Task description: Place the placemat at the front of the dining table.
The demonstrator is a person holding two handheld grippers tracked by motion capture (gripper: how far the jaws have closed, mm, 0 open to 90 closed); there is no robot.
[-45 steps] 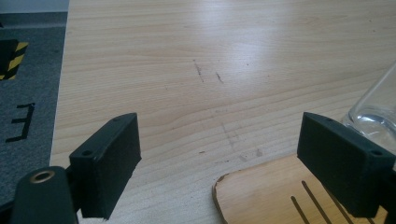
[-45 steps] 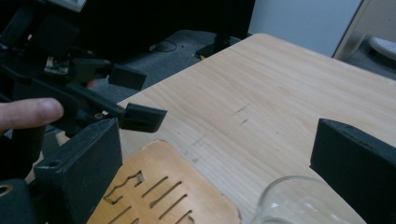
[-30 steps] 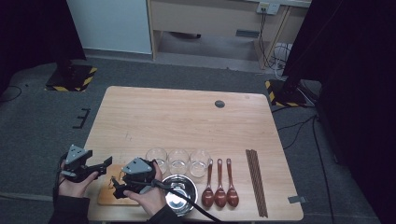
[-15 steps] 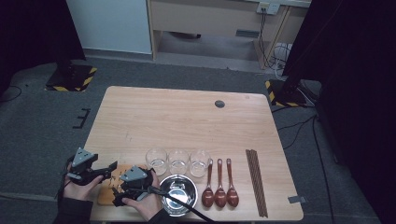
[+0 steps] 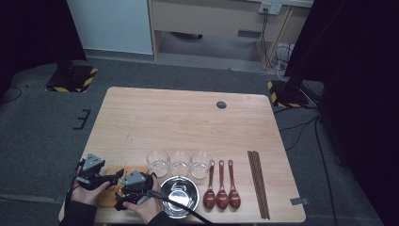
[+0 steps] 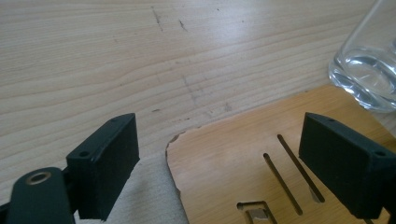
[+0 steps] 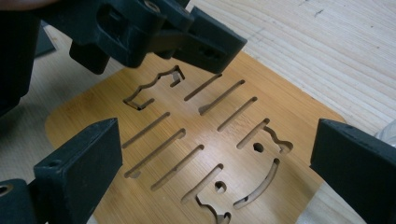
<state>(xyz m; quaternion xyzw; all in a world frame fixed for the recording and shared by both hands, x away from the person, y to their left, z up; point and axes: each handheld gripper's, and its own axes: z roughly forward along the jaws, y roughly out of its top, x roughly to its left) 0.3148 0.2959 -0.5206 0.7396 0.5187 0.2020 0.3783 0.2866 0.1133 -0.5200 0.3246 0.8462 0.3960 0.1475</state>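
Your left gripper (image 5: 113, 178) hovers with its jaws spread wide over the near-left corner of the table (image 5: 188, 117), above one corner of the slotted wooden board (image 7: 196, 135). Your right gripper (image 5: 123, 200) is just beside it, jaws also wide apart and holding nothing, looking down on the board's cut-out slots. The board lies flat on the table, with a clear glass (image 6: 369, 70) at its far corner.
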